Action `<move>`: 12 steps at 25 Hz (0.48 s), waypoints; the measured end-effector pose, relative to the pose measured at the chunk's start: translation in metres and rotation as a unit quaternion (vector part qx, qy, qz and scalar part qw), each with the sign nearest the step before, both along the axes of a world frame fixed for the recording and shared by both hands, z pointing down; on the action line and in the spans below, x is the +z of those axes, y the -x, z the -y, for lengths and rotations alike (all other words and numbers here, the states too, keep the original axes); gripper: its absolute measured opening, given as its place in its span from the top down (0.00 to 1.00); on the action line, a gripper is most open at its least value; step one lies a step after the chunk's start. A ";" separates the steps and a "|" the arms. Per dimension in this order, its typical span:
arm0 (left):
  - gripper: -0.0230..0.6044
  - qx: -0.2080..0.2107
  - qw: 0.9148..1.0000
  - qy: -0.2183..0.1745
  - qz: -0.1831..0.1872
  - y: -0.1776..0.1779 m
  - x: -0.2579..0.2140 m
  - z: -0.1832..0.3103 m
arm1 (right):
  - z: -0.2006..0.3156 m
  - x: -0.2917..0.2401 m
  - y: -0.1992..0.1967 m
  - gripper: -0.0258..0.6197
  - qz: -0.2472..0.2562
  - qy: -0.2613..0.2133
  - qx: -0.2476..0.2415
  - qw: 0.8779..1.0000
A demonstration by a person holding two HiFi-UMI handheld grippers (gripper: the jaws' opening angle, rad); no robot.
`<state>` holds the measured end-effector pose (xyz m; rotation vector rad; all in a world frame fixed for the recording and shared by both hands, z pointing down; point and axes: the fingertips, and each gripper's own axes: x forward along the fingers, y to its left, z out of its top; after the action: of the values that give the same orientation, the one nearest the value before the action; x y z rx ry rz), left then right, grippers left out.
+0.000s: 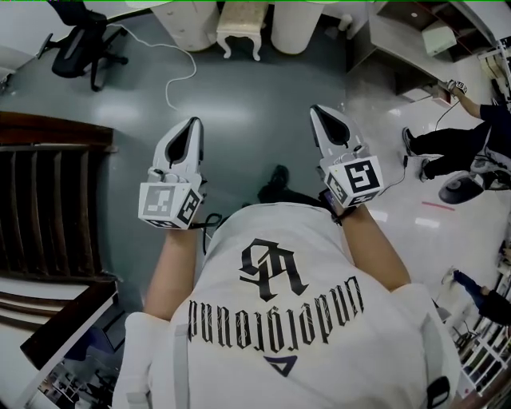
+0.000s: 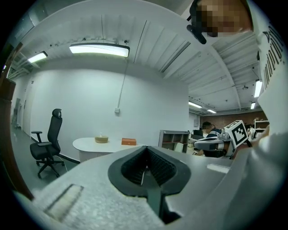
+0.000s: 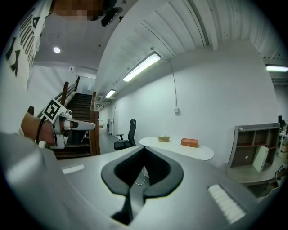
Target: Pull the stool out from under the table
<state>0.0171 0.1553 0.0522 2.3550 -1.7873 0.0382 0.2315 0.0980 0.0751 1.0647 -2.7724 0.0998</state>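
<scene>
A cream stool with carved legs stands at the far end of the grey floor, tucked between the white bases of a table. My left gripper and right gripper are held side by side at waist height, pointing toward it and well short of it. Both are shut with nothing between the jaws. In the left gripper view the shut jaws fill the lower frame, with the white round table top beyond. The right gripper view shows its shut jaws and the same table top. Both views hide the stool.
A black office chair stands at the far left, with a white cable on the floor near it. A dark wooden staircase runs along the left. A seated person and a desk are at the right.
</scene>
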 end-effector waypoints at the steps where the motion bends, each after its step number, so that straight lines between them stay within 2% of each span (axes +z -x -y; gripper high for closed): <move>1: 0.95 -0.001 1.000 0.000 -0.001 -0.003 0.001 0.012 | 0.012 0.000 -0.004 0.96 0.000 -0.001 0.000 1.000; 8: 0.95 -0.009 1.000 -0.006 0.002 -0.025 -0.002 0.077 | 0.078 -0.004 -0.030 0.96 0.002 -0.007 -0.012 1.000; 12: 0.95 -0.002 1.000 -0.004 0.006 -0.032 0.000 0.105 | 0.106 -0.003 -0.037 0.96 0.008 -0.006 -0.003 1.000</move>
<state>0.0494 0.0500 0.0520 2.3610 -1.8021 0.0451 0.2684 -0.0082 0.0723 1.0620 -2.7931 0.0916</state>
